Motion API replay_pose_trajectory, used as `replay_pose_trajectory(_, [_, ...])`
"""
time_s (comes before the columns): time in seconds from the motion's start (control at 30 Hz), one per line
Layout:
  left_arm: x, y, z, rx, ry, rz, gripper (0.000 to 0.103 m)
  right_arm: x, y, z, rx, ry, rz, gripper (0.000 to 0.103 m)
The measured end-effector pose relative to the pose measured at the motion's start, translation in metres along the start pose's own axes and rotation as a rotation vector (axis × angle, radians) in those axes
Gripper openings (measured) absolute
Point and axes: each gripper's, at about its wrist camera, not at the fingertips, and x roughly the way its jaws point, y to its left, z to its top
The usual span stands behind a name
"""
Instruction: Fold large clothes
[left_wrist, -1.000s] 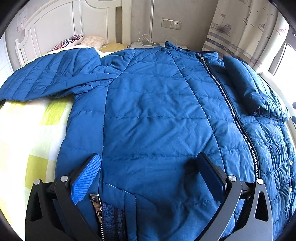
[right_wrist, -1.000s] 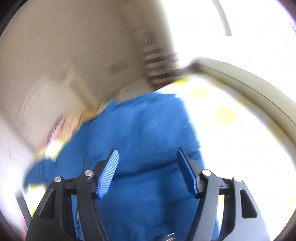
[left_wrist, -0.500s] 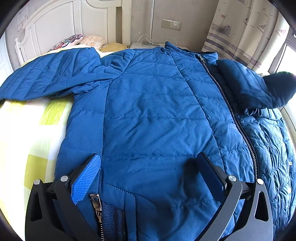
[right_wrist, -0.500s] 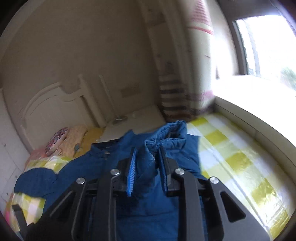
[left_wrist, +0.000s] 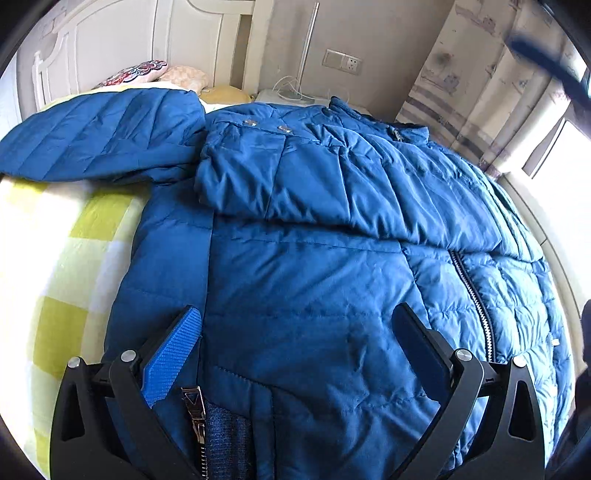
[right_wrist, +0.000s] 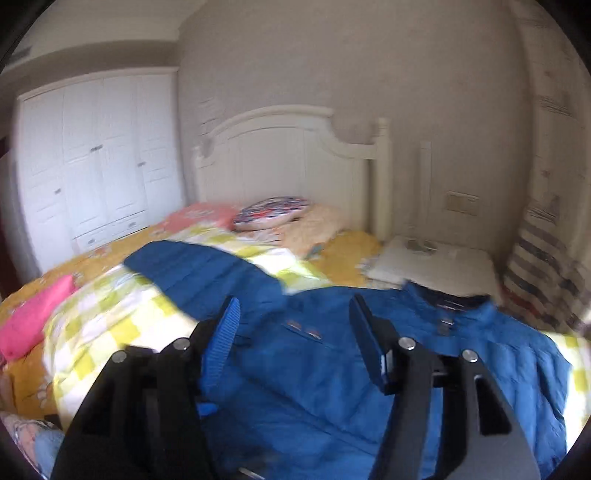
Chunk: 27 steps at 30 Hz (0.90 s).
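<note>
A large blue quilted jacket (left_wrist: 314, 295) lies front up on the bed. One sleeve (left_wrist: 332, 184) lies folded across its chest; the other sleeve (left_wrist: 96, 140) stretches out to the left. My left gripper (left_wrist: 295, 339) is open, low over the jacket's hem beside the zipper pull (left_wrist: 194, 406). My right gripper (right_wrist: 291, 332) is open and empty, above the jacket (right_wrist: 332, 369) near the folded sleeve's cuff (right_wrist: 303, 328). The outstretched sleeve also shows in the right wrist view (right_wrist: 195, 269).
The bed has a yellow-and-white checked cover (left_wrist: 55, 277). Pillows (right_wrist: 273, 214) lie by the white headboard (right_wrist: 288, 158). A white nightstand (right_wrist: 432, 266) and striped curtain (right_wrist: 539, 258) stand to the right. A white wardrobe (right_wrist: 96, 158) stands at far left.
My right gripper carried the right sleeve across the jacket's chest, let it go and opened. The left gripper has not moved.
</note>
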Motion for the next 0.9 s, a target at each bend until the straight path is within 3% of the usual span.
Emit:
replay_pose_trajectory(0.17, [-0.005, 0.011, -0.001, -0.051, -0.023, -0.064, 0.099, -0.037, -0.091, -0.046, 0.17, 0.102, -0.312, 0.061])
replay_pose_trajectory(0.27, [-0.017, 0.041, -0.001, -0.194, -0.084, -0.178, 0.099, -0.043, -0.165, -0.091, 0.338, 0.238, -0.519, 0.061])
replay_pose_trajectory(0.33, [-0.02, 0.065, -0.001, -0.315, -0.109, -0.254, 0.099, -0.045, -0.199, -0.123, 0.44, 0.274, -0.565, 0.06])
replay_pose_trajectory(0.4, [-0.022, 0.078, 0.002, -0.389, -0.119, -0.282, 0.099, -0.054, -0.222, -0.141, 0.573, 0.252, -0.515, 0.058])
replay_pose_trajectory(0.47, [-0.025, 0.08, 0.01, -0.403, -0.11, -0.257, 0.097, -0.061, -0.224, -0.143, 0.581, 0.214, -0.513, 0.06])
replay_pose_trajectory(0.73, [0.002, 0.059, 0.077, -0.292, -0.037, -0.072, 0.078, -0.067, -0.229, -0.148, 0.599, 0.19, -0.469, 0.062])
replay_pose_trajectory(0.77, [0.014, 0.059, 0.08, -0.292, -0.003, -0.086, 0.063, -0.068, -0.223, -0.147, 0.603, 0.184, -0.465, 0.062])
replay_pose_trajectory(0.83, [0.035, 0.058, 0.078, -0.295, 0.061, -0.131, 0.049, -0.059, -0.217, -0.143, 0.611, 0.176, -0.456, 0.062])
replay_pose_trajectory(0.9, [0.038, 0.051, 0.072, -0.254, 0.036, -0.069, 0.03, -0.06, -0.218, -0.144, 0.62, 0.174, -0.453, 0.062])
